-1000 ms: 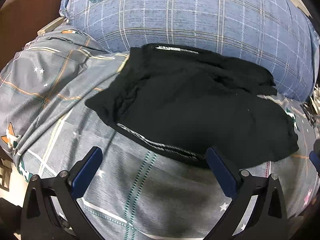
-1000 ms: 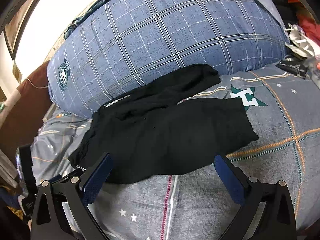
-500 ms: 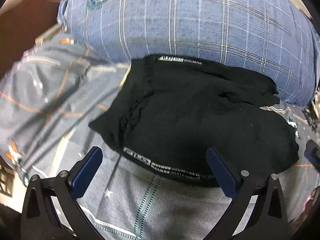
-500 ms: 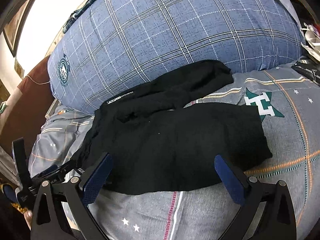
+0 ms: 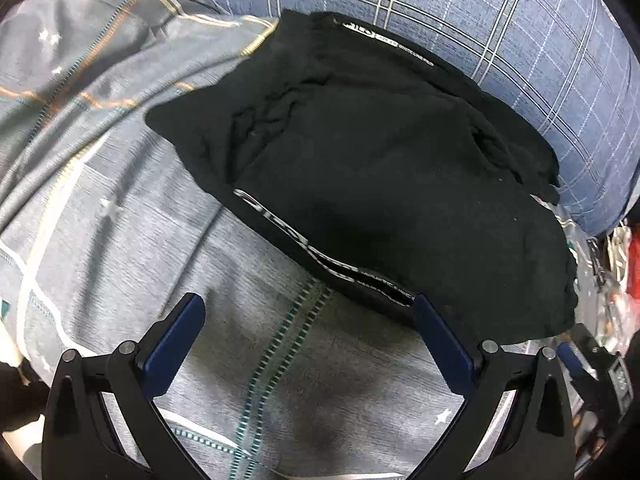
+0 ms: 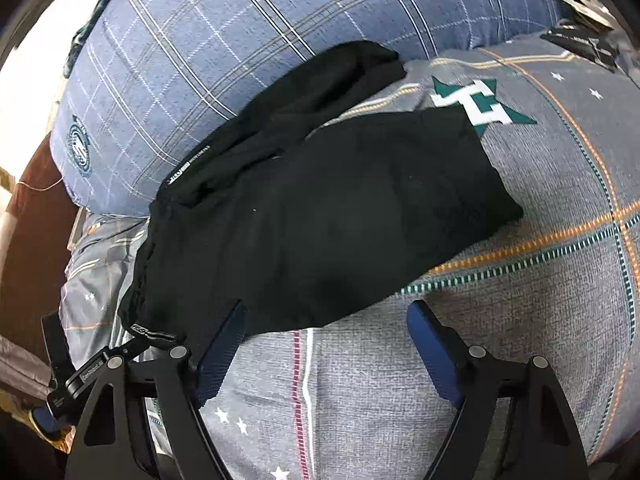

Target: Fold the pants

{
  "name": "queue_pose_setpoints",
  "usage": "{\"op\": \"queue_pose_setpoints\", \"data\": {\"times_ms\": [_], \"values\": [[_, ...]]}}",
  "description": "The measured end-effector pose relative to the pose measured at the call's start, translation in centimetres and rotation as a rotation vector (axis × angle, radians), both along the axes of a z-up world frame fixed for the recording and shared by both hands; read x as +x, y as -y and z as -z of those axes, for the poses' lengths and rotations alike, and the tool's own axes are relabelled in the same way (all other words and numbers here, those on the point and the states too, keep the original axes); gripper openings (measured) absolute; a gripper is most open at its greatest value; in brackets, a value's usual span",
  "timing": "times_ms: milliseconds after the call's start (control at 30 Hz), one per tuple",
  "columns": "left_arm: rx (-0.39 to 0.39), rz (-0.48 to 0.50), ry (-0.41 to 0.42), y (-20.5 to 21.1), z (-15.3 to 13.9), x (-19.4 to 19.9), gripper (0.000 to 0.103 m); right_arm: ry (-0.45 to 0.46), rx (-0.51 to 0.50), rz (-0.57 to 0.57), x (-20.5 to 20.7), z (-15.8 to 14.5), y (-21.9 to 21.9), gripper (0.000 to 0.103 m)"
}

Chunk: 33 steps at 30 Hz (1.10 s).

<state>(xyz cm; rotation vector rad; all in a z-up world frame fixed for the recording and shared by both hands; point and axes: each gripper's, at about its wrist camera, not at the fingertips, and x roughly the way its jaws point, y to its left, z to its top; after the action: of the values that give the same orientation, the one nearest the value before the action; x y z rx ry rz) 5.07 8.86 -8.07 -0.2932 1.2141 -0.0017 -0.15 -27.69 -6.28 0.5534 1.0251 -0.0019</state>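
Black pants (image 5: 380, 168) lie loosely on a grey patterned bedsheet (image 5: 120, 240), their far leg resting against a blue plaid pillow (image 5: 500, 40). A white-lettered waistband edge (image 5: 320, 256) faces my left gripper (image 5: 306, 312), which is open and empty just short of it. In the right wrist view the pants (image 6: 332, 216) spread across the middle. My right gripper (image 6: 324, 320) is open and empty at their near hem, its left finger (image 6: 228, 336) touching the fabric edge.
The pillow (image 6: 240, 40) bounds the far side. Clutter (image 5: 616, 248) sits beyond the bed's right edge. A brown headboard (image 6: 32, 240) stands at the left. My left gripper's body (image 6: 68, 380) shows at the lower left of the right wrist view.
Both grippers have moved closer to the pants. The left has swung toward the waistband edge. The right's jaws have narrowed somewhat and now reach the hem.
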Motion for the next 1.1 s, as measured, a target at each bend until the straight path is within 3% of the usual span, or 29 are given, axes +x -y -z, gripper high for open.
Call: {"op": "queue_pose_setpoints", "data": {"times_ms": [267,333,433,500,667,700,767,900,1033,1100], "values": [[0.022,-0.043,-0.053,0.6,1.2,2.9,0.103,-0.068,-0.072,0.072,2.4,1.3,0.8,0.074],[0.029,-0.059,-0.045,0.6,0.9,3.4,0.093,-0.065,-0.089,0.073,2.7,1.2,0.8,0.066],[0.022,-0.08,-0.034,0.2,0.7,3.7,0.087,-0.066,-0.065,0.078,1.9,1.4,1.6,0.061],[-0.001,-0.101,-0.027,-0.2,0.6,3.8,0.087,-0.064,-0.005,0.098,0.7,1.4,2.7,0.061],[-0.029,-0.153,-0.017,-1.2,0.3,5.0,0.069,-0.062,0.081,0.169,-0.2,1.6,5.9,0.063],[-0.013,-0.152,-0.016,-1.1,0.2,5.4,0.058,-0.059,0.078,0.172,0.2,1.5,6.0,0.064],[0.005,-0.147,-0.02,-0.9,0.1,5.9,0.048,-0.044,0.063,0.172,1.6,1.2,5.7,0.065],[-0.064,-0.162,-0.024,-1.5,0.3,5.5,0.047,-0.045,0.004,0.182,3.6,1.1,4.8,0.061],[-0.076,-0.163,-0.025,-1.6,0.3,5.0,0.047,-0.061,-0.011,0.215,3.1,1.4,4.7,0.018],[-0.058,-0.159,-0.024,-1.5,0.2,4.8,0.043,-0.072,0.005,0.241,2.8,1.7,5.3,0.008]]}}
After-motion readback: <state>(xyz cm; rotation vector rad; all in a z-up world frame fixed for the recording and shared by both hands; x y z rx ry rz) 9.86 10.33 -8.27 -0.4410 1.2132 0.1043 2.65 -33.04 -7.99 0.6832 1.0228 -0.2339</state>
